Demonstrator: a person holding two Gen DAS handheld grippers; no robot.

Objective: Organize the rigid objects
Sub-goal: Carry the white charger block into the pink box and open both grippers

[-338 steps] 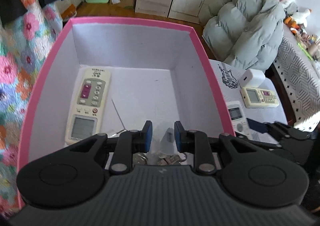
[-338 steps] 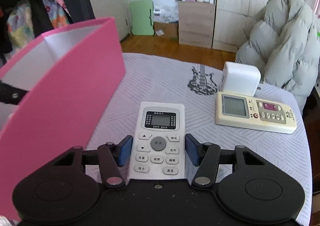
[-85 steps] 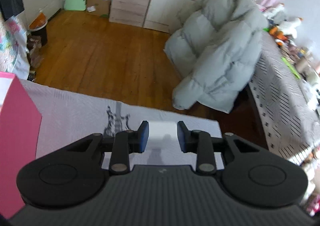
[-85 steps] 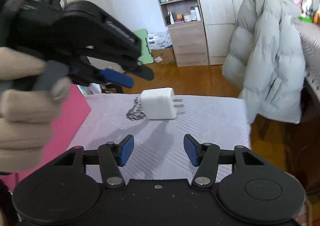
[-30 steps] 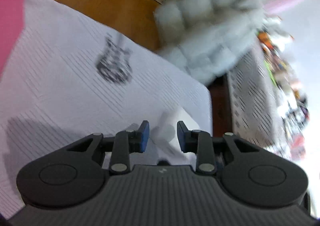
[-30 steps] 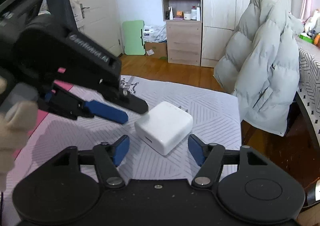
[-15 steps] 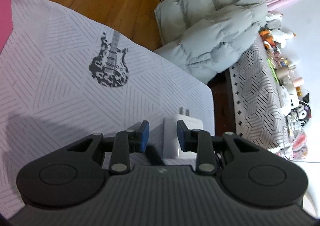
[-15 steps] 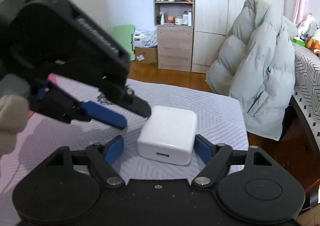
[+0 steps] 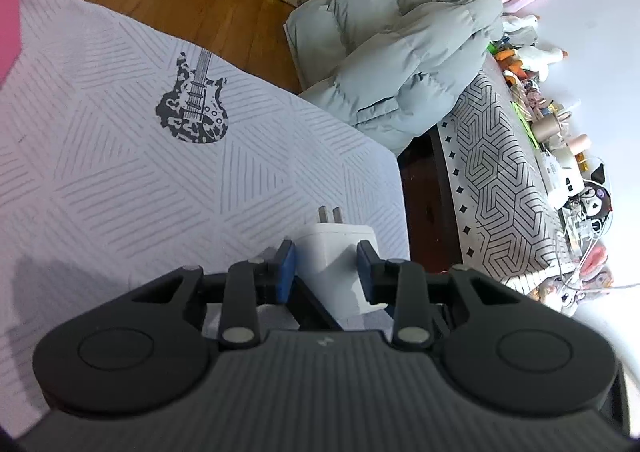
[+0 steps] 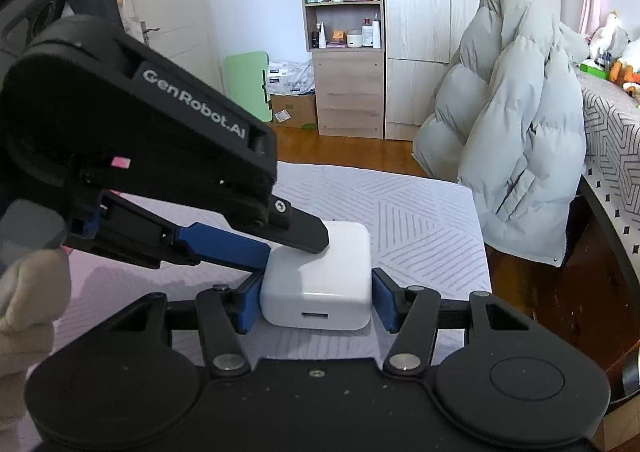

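You have the white USB charger on the tabletop between your right gripper's jaws, seemingly just short of contact, while your left gripper's narrow jaws bracket it from above, so close right before lifting.

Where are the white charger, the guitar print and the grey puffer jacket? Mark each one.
white charger (image 10: 320, 284): right wrist view, top face.
guitar print (image 9: 194, 106): left wrist view, guitar body.
grey puffer jacket (image 10: 516, 124): right wrist view, middle of its front.
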